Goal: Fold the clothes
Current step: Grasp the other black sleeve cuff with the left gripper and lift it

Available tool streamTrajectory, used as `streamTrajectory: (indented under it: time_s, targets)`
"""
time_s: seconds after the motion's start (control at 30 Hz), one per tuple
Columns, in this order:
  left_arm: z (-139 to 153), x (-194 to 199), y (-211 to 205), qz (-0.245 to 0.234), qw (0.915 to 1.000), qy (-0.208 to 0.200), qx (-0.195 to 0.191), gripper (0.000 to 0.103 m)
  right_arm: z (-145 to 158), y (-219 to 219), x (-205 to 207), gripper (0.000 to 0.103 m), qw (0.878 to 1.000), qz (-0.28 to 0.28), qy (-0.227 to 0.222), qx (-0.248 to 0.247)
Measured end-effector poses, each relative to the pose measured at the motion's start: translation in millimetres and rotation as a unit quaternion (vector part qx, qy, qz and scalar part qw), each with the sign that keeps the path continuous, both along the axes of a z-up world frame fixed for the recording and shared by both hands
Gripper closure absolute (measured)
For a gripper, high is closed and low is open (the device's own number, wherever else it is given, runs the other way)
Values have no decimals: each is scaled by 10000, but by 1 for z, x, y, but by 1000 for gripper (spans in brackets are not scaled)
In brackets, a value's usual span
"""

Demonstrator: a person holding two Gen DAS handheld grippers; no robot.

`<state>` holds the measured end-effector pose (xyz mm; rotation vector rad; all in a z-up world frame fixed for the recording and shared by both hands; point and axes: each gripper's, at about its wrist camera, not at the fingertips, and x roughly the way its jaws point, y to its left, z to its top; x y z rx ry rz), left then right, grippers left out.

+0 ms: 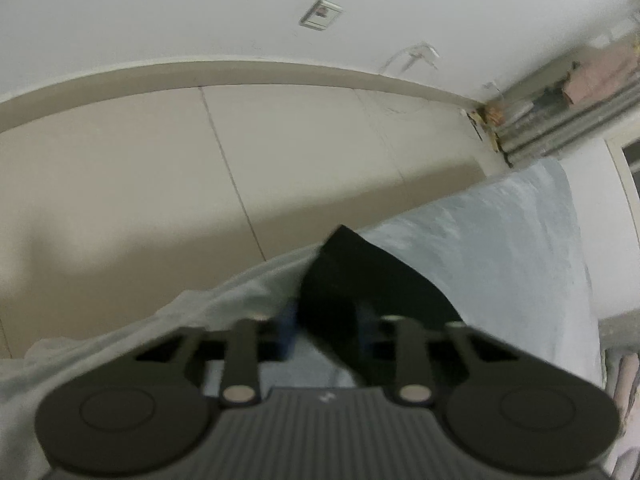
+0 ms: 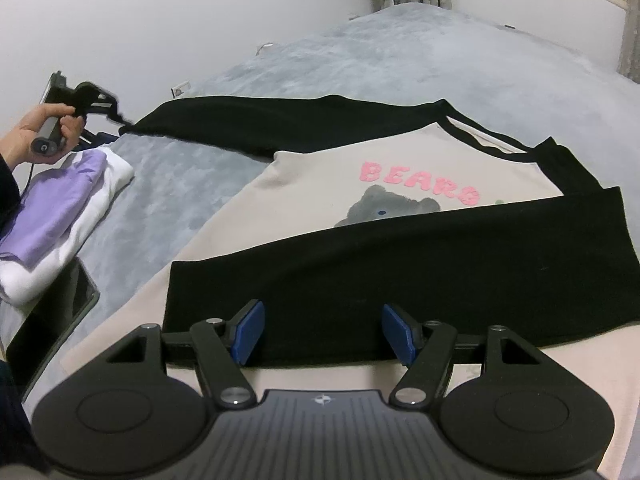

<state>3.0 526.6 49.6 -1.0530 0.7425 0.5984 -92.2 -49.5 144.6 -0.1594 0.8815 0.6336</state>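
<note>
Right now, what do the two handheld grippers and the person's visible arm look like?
Both grippers are matte black, with round pivot discs, silver pins, a ribbed body bearing a small white logo, and blue finger pads. The right gripper shows this sharply; the left gripper is blurred. In the right wrist view, the left one has a grey handle with a dark cable; the sleeve is dark.

Beyond the shirt [image 2: 320, 184] toward the bed's [image 2: 400, 52] far corner you have open blanket. Along the bed's left edge a folded stack [image 2: 60, 208] and a dark tablet [image 2: 52, 320] block your way, with bare blanket between them and the shirt.
</note>
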Motion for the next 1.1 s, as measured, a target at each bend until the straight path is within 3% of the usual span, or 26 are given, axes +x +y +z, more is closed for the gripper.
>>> streamTrajectory:
  time_s: [0.07,0.33,0.4,0.47,0.57,0.63,0.7,0.73,0.8,0.87,0.97,1.1]
  targets:
    - [6,-3,-1,-8,9999,-90,124,98,0,0,1,38,10000,-12,4,-10]
    - [61,4,-36,-274,9921,-623,1058,100,4,-3,0,38,10000,-23,-61,75]
    - [86,4,-58,-478,9842,-976,1398,100,7,-6,2,38,9998,-98,-93,130]
    - [116,3,-92,-903,9690,-1444,1792,100,11,-11,4,38,9995,-197,-136,195]
    - [162,-2,-163,-1838,9319,-2239,2182,100,18,-25,11,38,9980,-473,-159,385]
    - [186,-12,-225,-2641,8947,-2712,2372,100,25,-38,16,38,9954,-726,-165,596]
    - [199,-24,-291,-3456,8477,-3096,2571,100,32,-55,21,38,9909,-1038,-186,840]
    - [199,-30,-323,-3841,8243,-3231,2617,100,35,-65,23,38,9874,-1234,-199,971]
    - [187,-37,-378,-4560,7904,-3293,2425,99,39,-86,29,38,9794,-1608,-172,1211]
    - [164,-41,-422,-5181,7681,-3189,1999,93,41,-107,33,38,9689,-1998,-80,1456]
    - [149,-36,-423,-5189,7784,-3076,1737,78,37,-130,35,36,9597,-2282,88,1640]
    - [130,-30,-420,-5131,7944,-2927,1414,73,25,-148,35,36,9537,-2376,436,1792]
